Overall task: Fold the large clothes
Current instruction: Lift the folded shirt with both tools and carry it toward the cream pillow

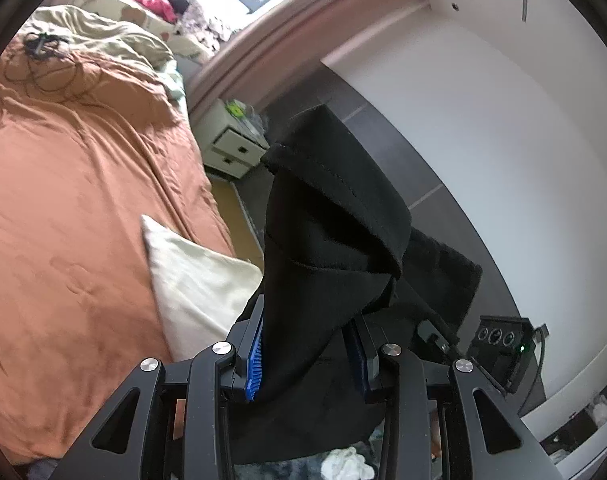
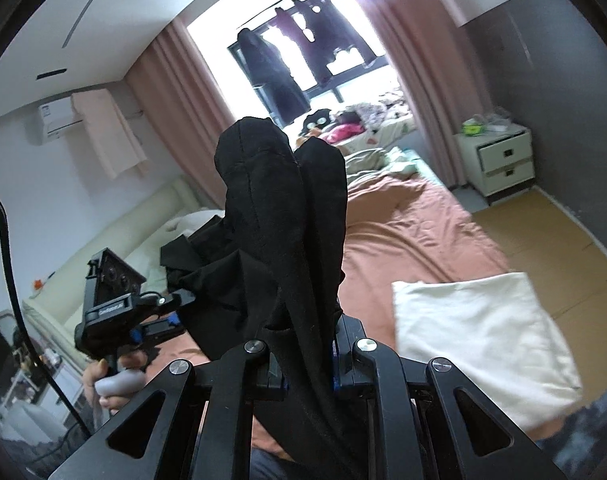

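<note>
Two grippers hold one black garment (image 1: 331, 240) up in the air, above the bed (image 1: 75, 200) with the orange cover. The left gripper (image 1: 307, 356) is clenched on a thick bunch of the dark cloth, which sits between its blue pads (image 1: 253, 364). The right gripper (image 2: 303, 360) is clenched on another bunch of the same cloth, and the cloth stands up past its fingers like two soft ears. I think the garment is lifted like this so it can hang free and open out before it is laid flat on the bed for folding. That would make this an early step, with no neat fold made yet.

A cream pillow (image 2: 479, 344) lies on the bed near where the cloth may come down, so it could get in the way.

From the right wrist view you can see the left gripper (image 2: 171, 308) from the side, with a hand (image 2: 111, 380) around its handle and cloth trailing from it. You can also see the bright window (image 2: 303, 48) with dark clothes hanging there. From the left wrist view you see none of that, but you do see the hem of the garment close up, the white drawers (image 1: 233, 150) by the wall, and part of the other gripper's body (image 1: 499, 352) behind the cloth.
</note>
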